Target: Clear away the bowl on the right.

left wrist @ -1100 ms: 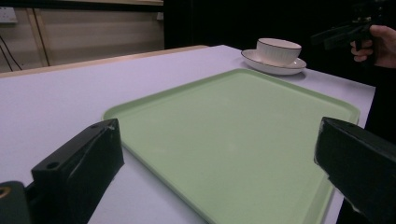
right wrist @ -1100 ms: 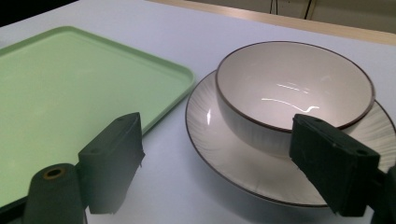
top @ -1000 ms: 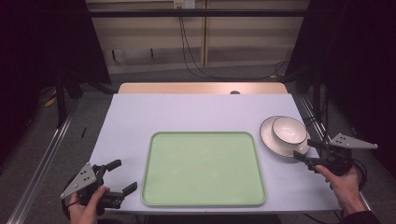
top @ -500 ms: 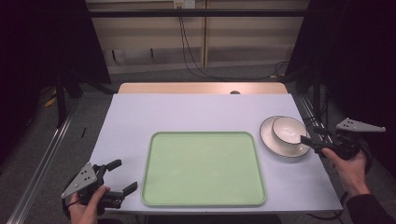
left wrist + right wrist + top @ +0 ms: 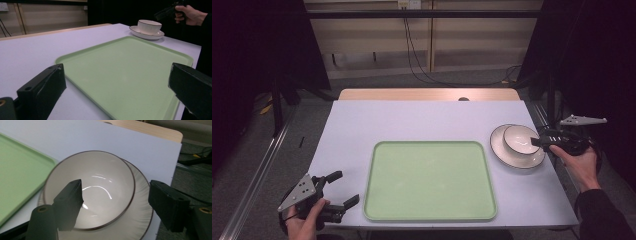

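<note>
- The bowl [image 5: 91, 188] is seen nested on the plate [image 5: 140, 202], near the right edge of the table [image 5: 422, 117] and just beside the right rim of the green tray [image 5: 430, 181].
- The right hand-held gripper [image 5: 115, 200] is held over the bowl with its jaws apart; one jaw hangs above the inside of the bowl and the other stands beyond its rim over the plate, so the rim lies between them but is not yet pinched. Its jaws have just been closing.
- The step in hand is judged to be a grasp of the bowl by its rim.
- For a sound grasp, the inner jaw is best lowered along the inside wall and the outer jaw along the outside, deep enough that the rim is well covered before the jaws are pressed together.
- The plate's rim should be kept out of the pinch, or both pieces may be lifted or tipped together.
- A glazed wall is likely to be slippery, so a straight, level lift is advised.
- The left hand-held gripper [image 5: 337, 190] is held at the near left corner of the table, jaws spread and nothing between them, pointing over the tray.
- Counted: one bowl, one plate, one tray, one table, two hand-held grippers.
</note>
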{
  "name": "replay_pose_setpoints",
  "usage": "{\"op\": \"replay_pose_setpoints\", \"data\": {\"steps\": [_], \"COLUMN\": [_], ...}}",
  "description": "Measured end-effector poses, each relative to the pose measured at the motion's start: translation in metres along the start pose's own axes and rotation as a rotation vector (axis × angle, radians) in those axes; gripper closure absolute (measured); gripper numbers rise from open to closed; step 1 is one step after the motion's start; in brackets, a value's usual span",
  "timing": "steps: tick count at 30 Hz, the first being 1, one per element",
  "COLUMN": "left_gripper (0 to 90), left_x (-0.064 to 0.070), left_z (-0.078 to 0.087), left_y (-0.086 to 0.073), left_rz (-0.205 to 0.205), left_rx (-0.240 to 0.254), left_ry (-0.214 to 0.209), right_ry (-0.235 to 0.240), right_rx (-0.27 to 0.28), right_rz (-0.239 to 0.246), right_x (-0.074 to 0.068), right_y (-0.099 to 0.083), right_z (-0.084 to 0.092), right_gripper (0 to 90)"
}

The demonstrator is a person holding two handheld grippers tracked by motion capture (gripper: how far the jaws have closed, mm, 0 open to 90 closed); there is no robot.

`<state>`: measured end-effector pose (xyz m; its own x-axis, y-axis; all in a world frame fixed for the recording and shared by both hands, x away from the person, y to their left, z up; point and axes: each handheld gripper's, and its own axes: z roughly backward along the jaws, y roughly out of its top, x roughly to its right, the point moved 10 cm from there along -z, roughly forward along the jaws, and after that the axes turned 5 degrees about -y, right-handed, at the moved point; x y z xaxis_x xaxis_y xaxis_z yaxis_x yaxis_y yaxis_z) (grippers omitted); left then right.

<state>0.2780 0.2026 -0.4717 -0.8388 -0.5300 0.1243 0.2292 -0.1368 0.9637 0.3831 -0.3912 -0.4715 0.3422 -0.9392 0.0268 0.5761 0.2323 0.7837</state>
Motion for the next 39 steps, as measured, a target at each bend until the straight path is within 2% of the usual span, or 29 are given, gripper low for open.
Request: {"op": "replay_pose_setpoints", "data": {"steps": [2, 4, 6, 7, 9, 10, 12, 13, 15, 16, 17, 18, 19, 21, 23, 24, 25, 27, 28, 32, 36, 39], "left_gripper": [1.2, 1.2, 1.2, 1.2, 1.2, 1.2, 1.2, 1.2, 1.2, 1.2, 1.2, 1.2, 1.3, 1.3, 1.3, 1.2, 1.2, 1.2, 1.2, 1.3, 1.3, 1.2], "left_x": [0.0, 0.0, 0.001, 0.0, 0.001, 0.0, 0.0, 0.0, 0.0, 0.0, 0.001, 0.001, 0.0, 0.001, 0.001, 0.001, 0.0, 0.001, 0.001, 0.0, 0.001, 0.0], "left_z": [0.0, 0.0, -0.001, 0.0, -0.001, 0.0, 0.0, 0.0, -0.001, -0.001, -0.001, -0.001, -0.001, 0.0, 0.0, -0.001, -0.001, -0.001, 0.0, 0.0, 0.0, -0.001], "left_y": [0.0, 0.0, 0.0, 0.0, 0.001, 0.0, 0.0, 0.0, 0.0, -0.001, 0.0, 0.0, 0.0, 0.0, 0.0, 0.0, -0.001, 0.0, 0.0, -0.001, -0.001, -0.001], "left_rz": [0.0, 0.005, 0.011, -0.004, 0.011, -0.005, -0.004, 0.001, -0.004, -0.008, -0.009, -0.008, -0.005, 0.002, -0.005, -0.007, -0.015, -0.005, -0.005, -0.009, 0.0, -0.017], "left_rx": [0.001, 0.006, 0.007, -0.004, 0.01, -0.002, -0.003, 0.001, -0.005, -0.008, -0.007, -0.005, -0.005, -0.001, -0.003, -0.002, -0.009, -0.002, -0.002, -0.007, -0.003, -0.013], "left_ry": [0.0, 0.004, 0.002, 0.001, 0.002, -0.001, 0.0, 0.001, 0.0, -0.001, -0.002, -0.002, 0.0, 0.002, 0.0, 0.0, -0.003, -0.001, -0.001, 0.001, 0.002, 0.002], "right_ry": [0.01, -0.012, 0.001, -0.009, -0.033, -0.033, -0.041, -0.02, -0.037, -0.011, -0.02, -0.025, -0.014, -0.002, 0.009, -0.003, 0.013, 0.012, 0.002, -0.003, -0.014, -0.031], "right_rx": [-0.02, -0.035, -0.063, -0.086, -0.133, -0.133, -0.162, -0.168, -0.202, -0.193, -0.206, -0.211, -0.214, -0.233, -0.249, -0.251, -0.266, -0.263, -0.265, -0.272, -0.27, -0.274], "right_rz": [-0.009, -0.004, -0.016, -0.016, -0.017, -0.017, -0.032, -0.02, -0.03, -0.033, -0.033, -0.055, -0.042, -0.05, -0.048, -0.057, -0.06, -0.065, -0.083, -0.073, -0.09, -0.091], "right_x": [0.003, 0.007, 0.006, 0.008, 0.012, 0.012, 0.013, 0.011, 0.01, 0.009, 0.01, 0.008, 0.008, 0.006, 0.005, 0.005, 0.004, 0.005, 0.005, 0.006, 0.007, 0.009], "right_y": [0.0, 0.0, -0.001, -0.003, -0.006, -0.006, -0.009, -0.01, -0.013, -0.013, -0.014, -0.015, -0.015, -0.018, -0.02, -0.021, -0.022, -0.022, -0.022, -0.023, -0.023, -0.024], "right_z": [-0.006, -0.011, -0.017, -0.02, -0.026, -0.026, -0.029, -0.032, -0.037, -0.04, -0.041, -0.043, -0.044, -0.046, -0.049, -0.051, -0.051, -0.053, -0.054, -0.055, -0.055, -0.056], "right_gripper": [29.5, 32.4, 32.4, 33.2, 35.2, 35.2, 37.0, 37.5, 40.6, 44.2, 44.4, 45.2, 46.4, 48.4, 51.9, 53.9, 56.7, 59.4, 61.5, 66.6, 69.3, 73.4]}}
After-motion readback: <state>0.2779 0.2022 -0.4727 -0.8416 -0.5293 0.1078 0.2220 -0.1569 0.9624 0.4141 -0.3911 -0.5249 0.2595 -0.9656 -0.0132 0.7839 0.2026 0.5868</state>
